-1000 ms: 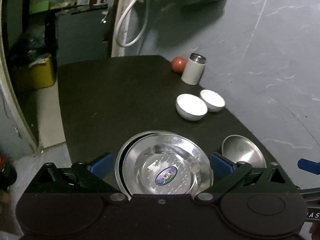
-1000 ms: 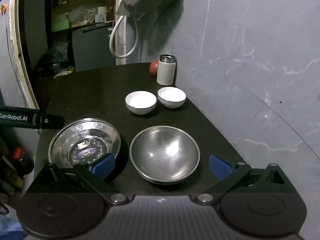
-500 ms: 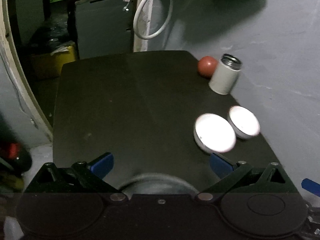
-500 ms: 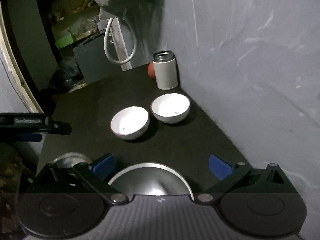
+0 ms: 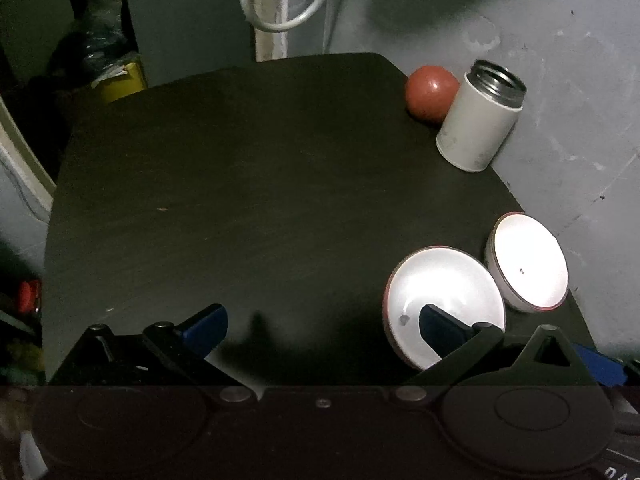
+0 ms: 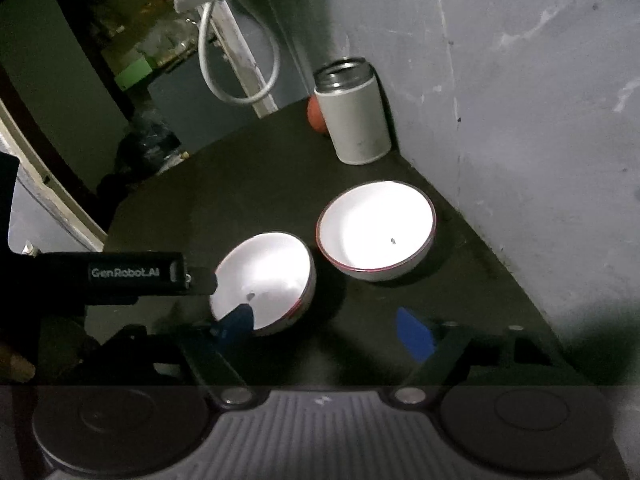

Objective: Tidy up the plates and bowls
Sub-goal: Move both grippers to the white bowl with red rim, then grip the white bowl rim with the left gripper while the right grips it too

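Two white bowls (image 6: 375, 230) set side by side on the desk (image 5: 240, 200), both grippers (image 5: 320, 326) (image 6: 324, 326) held released, nothing grasped.

The table (image 5: 248, 184) is seen to be dark and matt, with a faint grain. Both bowls (image 6: 376, 232) (image 6: 266, 280) are glazed white, glossy inside, and edged with a thin red rim. The flask (image 5: 478, 120) is finished in matt white, scuffed near the base, with a bare threaded metal neck. The ball (image 5: 430, 92) is smooth and slightly shiny. The wall (image 6: 520, 100) is rough, patchy grey.
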Demonstrator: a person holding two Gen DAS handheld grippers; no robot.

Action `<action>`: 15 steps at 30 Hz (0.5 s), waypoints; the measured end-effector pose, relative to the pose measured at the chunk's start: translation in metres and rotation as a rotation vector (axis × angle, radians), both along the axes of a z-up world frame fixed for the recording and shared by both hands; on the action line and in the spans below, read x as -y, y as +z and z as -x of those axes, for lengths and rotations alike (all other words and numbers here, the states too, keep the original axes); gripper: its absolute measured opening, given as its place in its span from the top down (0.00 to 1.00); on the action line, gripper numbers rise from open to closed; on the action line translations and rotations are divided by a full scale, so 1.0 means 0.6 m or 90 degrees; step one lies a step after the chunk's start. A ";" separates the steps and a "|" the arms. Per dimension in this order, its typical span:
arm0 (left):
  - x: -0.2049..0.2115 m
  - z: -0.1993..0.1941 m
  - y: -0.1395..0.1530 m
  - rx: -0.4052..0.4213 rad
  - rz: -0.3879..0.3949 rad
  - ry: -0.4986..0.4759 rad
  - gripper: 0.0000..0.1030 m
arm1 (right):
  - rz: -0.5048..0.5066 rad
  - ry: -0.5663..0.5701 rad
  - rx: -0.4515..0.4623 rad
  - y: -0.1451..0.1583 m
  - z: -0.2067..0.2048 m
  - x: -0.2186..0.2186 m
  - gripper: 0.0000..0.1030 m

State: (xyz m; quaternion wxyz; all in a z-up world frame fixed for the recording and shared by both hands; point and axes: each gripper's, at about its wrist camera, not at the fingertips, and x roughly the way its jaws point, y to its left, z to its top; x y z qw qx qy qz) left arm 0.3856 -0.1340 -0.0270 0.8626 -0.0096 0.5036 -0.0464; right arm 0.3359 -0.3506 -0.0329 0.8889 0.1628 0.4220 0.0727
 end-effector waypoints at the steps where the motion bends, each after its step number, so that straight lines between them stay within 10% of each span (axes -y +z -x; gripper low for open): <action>1: 0.004 -0.002 -0.003 -0.002 -0.008 -0.003 0.06 | -0.008 -0.002 -0.003 -0.003 -0.005 0.001 0.22; 15: 0.021 -0.023 -0.026 -0.040 -0.001 -0.004 0.41 | -0.077 0.016 -0.053 -0.038 -0.061 -0.001 0.45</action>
